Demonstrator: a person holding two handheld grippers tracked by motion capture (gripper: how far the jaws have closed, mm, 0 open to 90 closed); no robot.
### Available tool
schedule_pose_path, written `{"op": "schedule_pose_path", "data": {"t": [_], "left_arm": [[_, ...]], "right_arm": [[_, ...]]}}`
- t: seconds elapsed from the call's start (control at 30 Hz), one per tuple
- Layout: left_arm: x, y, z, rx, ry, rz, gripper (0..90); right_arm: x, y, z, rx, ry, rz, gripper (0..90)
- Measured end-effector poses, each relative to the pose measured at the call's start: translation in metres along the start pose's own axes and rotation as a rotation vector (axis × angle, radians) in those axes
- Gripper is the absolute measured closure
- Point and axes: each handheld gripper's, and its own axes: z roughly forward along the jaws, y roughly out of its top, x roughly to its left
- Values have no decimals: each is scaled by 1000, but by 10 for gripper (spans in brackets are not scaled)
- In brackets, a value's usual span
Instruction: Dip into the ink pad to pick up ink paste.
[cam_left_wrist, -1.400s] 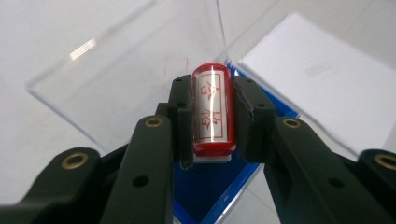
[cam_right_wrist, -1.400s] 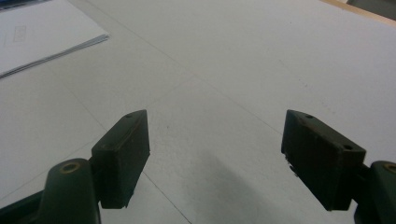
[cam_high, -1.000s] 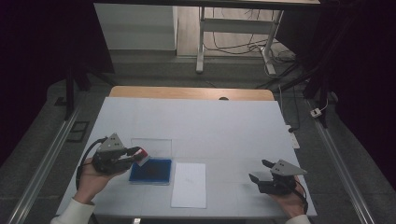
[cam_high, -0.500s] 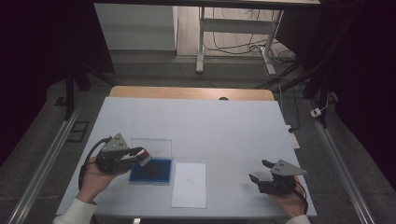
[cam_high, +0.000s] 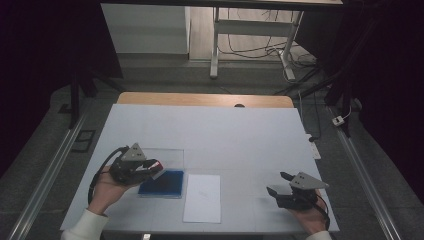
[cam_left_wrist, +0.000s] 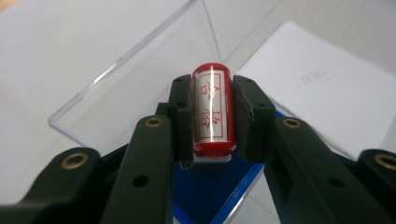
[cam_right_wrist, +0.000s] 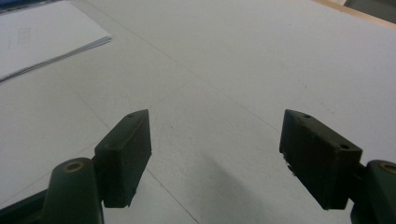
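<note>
My left gripper (cam_high: 151, 168) is shut on a red stamp (cam_left_wrist: 212, 109) with red characters on its clear face; the pads press on both its sides. It hangs over the left end of a blue ink pad (cam_high: 164, 183), whose clear lid (cam_high: 169, 157) lies flat behind it. In the left gripper view the blue ink pad (cam_left_wrist: 210, 191) shows just under the stamp and the clear lid (cam_left_wrist: 140, 88) beyond it. A white sheet of paper (cam_high: 202, 197) lies right of the pad. My right gripper (cam_high: 277, 183) stands open near the table's front right, with nothing between its fingers (cam_right_wrist: 126, 154).
The white table top (cam_high: 240, 135) stretches wide behind both hands, with a wooden strip (cam_high: 200, 99) along its far edge. In the right gripper view the paper's corner (cam_right_wrist: 42, 37) lies at the upper left. Floor rails, cables and a metal frame lie beyond the table.
My left gripper has drifted slightly to the right with the stamp in it. The right gripper has stayed where it was.
</note>
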Motion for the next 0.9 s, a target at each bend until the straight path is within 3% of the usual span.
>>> {"op": "schedule_pose_path", "data": {"t": [0.27,0.67,0.9], "left_arm": [[-2,0,13,53,-9,15,704],[-6,-4,26,86,-26,26,704],[-8,-5,30,106,-12,30,704]], "right_arm": [[0,-1,1,7,3,-2,247],[0,-2,2,22,-3,-7,252],[0,-2,2,29,-2,-7,255]]}}
